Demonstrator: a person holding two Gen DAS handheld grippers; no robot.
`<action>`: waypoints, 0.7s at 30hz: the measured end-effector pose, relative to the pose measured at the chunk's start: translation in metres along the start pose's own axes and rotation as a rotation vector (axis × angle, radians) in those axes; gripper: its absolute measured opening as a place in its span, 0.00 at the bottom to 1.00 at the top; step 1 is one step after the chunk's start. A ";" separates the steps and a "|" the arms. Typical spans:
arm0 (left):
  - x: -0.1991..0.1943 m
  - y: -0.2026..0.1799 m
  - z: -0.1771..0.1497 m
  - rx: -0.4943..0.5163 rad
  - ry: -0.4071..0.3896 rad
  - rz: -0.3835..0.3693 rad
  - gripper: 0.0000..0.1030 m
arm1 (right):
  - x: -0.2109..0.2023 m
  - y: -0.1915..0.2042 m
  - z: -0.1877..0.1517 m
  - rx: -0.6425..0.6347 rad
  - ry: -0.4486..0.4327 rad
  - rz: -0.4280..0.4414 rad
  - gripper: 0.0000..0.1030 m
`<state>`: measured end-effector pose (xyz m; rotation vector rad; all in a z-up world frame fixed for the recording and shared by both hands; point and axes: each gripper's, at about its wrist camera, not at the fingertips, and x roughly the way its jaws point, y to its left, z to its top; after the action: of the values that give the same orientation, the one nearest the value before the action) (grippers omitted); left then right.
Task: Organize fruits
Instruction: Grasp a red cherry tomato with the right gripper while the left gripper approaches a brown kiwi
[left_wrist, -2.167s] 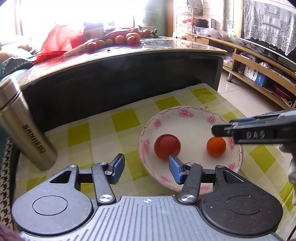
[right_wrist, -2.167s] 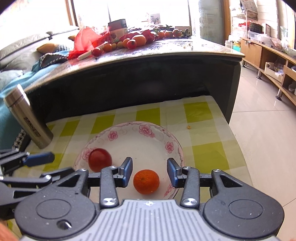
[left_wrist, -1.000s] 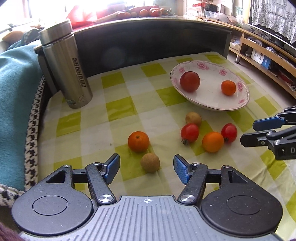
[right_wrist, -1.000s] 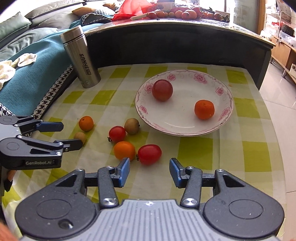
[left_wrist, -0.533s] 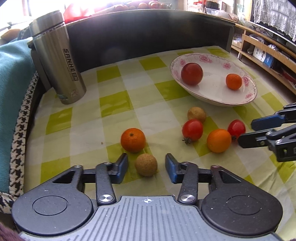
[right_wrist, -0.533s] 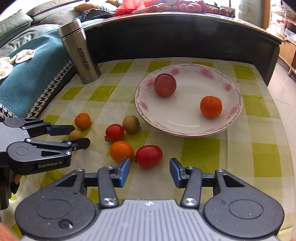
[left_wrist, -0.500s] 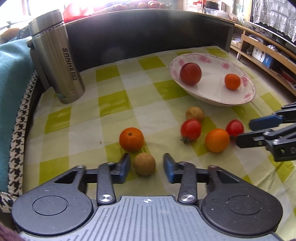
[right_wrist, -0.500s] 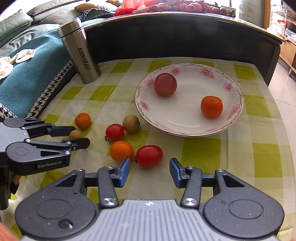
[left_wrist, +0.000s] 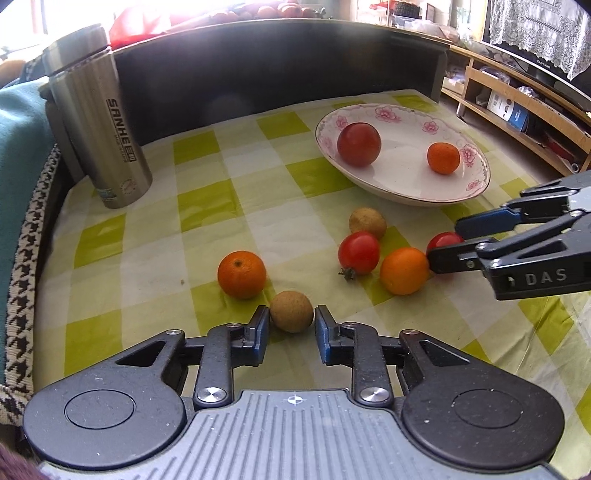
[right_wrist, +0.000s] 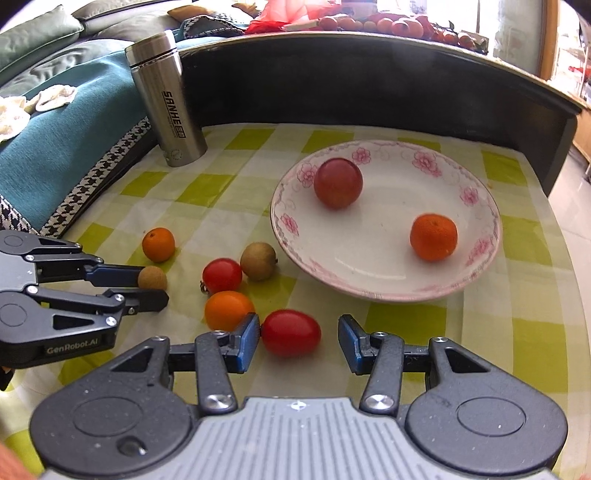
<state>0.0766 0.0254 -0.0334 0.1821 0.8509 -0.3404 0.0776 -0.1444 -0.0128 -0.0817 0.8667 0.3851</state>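
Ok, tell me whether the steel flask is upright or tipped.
Upright: the flask stands on its base on the checked cloth, lid on top.

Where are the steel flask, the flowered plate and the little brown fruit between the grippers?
steel flask (right_wrist: 173, 99), right wrist view, its body.
flowered plate (right_wrist: 373, 264), right wrist view, bare inside.
brown fruit (left_wrist: 291, 311), left wrist view, its middle.

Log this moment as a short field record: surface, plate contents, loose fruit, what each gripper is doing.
surface: checked tablecloth, steel flask standing at its back left
plate: one large red fruit, one small orange
loose fruit on cloth: six pieces
left gripper: fingers close either side of a small brown round fruit, contact unclear
right gripper: open around an oval red tomato, left pad beside it
not yet on plate: second brown fruit, round tomato, two oranges
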 end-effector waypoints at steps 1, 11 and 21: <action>0.001 0.000 0.000 0.000 -0.001 -0.001 0.34 | 0.002 0.001 0.001 -0.003 0.000 -0.002 0.49; 0.003 -0.002 0.002 0.014 -0.005 -0.017 0.40 | 0.002 0.000 -0.002 -0.031 0.032 0.026 0.49; 0.005 -0.003 0.001 0.017 -0.014 -0.014 0.57 | 0.003 0.018 -0.010 -0.166 0.012 -0.042 0.45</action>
<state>0.0792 0.0211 -0.0364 0.1889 0.8364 -0.3618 0.0658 -0.1293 -0.0197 -0.2553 0.8421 0.4172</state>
